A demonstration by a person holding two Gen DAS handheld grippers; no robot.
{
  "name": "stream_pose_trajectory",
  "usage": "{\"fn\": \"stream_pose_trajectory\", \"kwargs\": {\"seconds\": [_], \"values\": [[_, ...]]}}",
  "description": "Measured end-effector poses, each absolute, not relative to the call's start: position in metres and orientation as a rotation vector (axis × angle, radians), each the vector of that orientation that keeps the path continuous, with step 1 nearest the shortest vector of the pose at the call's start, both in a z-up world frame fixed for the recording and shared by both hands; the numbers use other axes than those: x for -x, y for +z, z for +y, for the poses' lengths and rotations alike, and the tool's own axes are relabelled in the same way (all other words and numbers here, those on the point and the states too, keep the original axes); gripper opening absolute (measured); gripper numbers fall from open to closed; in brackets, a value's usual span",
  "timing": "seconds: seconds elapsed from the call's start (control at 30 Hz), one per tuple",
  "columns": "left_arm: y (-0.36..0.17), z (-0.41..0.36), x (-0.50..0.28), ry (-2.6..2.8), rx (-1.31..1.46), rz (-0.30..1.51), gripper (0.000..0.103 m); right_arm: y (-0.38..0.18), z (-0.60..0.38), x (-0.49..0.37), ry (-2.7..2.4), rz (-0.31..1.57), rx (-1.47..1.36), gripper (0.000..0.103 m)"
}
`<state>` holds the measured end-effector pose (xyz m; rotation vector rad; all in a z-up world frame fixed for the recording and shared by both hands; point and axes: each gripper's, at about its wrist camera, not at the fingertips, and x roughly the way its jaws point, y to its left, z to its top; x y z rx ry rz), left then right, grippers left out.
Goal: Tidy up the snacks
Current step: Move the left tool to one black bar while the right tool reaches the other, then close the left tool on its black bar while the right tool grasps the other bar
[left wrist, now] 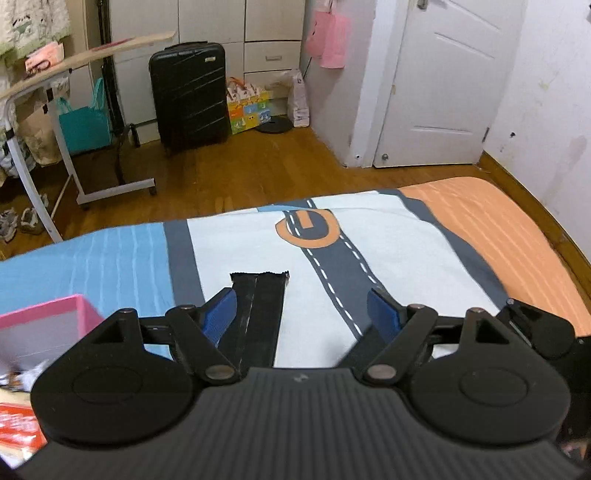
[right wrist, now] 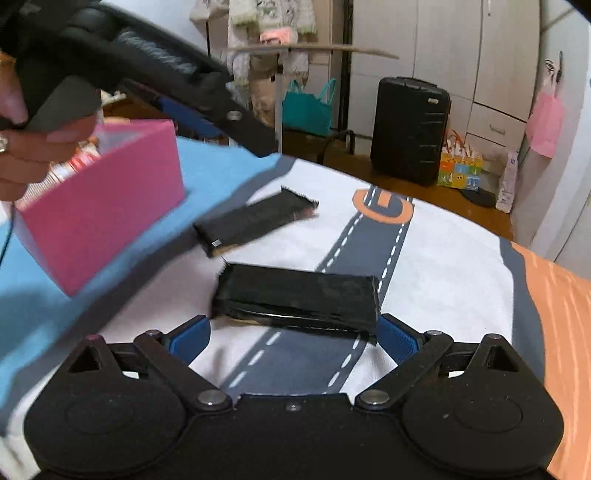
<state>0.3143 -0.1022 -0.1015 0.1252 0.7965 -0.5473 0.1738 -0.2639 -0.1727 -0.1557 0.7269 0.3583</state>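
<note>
Closing in on two black snack packets lying on the bedspread (right wrist: 424,266) beside the pink box (right wrist: 103,218), each spread-fingered gripper, left gripper (left wrist: 301,314) and right gripper (right wrist: 293,332), should straddle its own packet (left wrist: 258,317) (right wrist: 299,299) squarely before squeezing.

A home bedroom: bed (left wrist: 480,221), wardrobe (left wrist: 273,33), suitcase (left wrist: 190,96), wooden floor (left wrist: 258,166).
</note>
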Motion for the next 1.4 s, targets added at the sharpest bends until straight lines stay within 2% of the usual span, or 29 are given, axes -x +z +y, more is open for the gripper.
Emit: {"fn": "stream_pose_trajectory", "kwargs": {"seconds": [0.3, 0.47, 0.77, 0.83, 0.97, 1.07, 1.13, 1.2, 1.4], "values": [[-0.157, -0.121, -0.338, -0.402, -0.238, 0.885, 0.077, -0.181, -0.269, -0.194, 0.363, 0.737, 0.102, 0.099], [-0.182, -0.122, -0.343, -0.353, -0.293, 0.932, 0.077, -0.188, -0.267, -0.203, 0.336, 0.771, 0.075, 0.103], [-0.187, -0.107, -0.357, -0.301, -0.217, 0.967, 0.078, -0.200, -0.266, -0.197, 0.278, 0.774, 0.109, 0.103], [-0.190, -0.103, -0.363, -0.294, -0.193, 0.986, 0.082, -0.199, -0.264, -0.197, 0.274, 0.784, 0.100, 0.103], [-0.195, -0.100, -0.367, -0.304, -0.165, 1.004, 0.083, -0.196, -0.258, -0.194, 0.320, 0.802, 0.086, 0.103], [-0.195, -0.098, -0.369, -0.321, -0.140, 1.026, 0.076, -0.198, -0.251, -0.195, 0.325, 0.809, 0.115, 0.103], [-0.194, -0.098, -0.370, -0.342, -0.111, 1.043, 0.060, -0.199, -0.249, -0.200, 0.319, 0.817, 0.126, 0.103], [-0.192, -0.101, -0.369, -0.352, -0.112, 1.055, 0.055, -0.199, -0.247, -0.208, 0.308, 0.830, 0.116, 0.103], [-0.190, -0.103, -0.370, -0.345, -0.096, 1.088, 0.050, -0.200, -0.233, -0.231, 0.262, 0.870, 0.120, 0.103]]}}
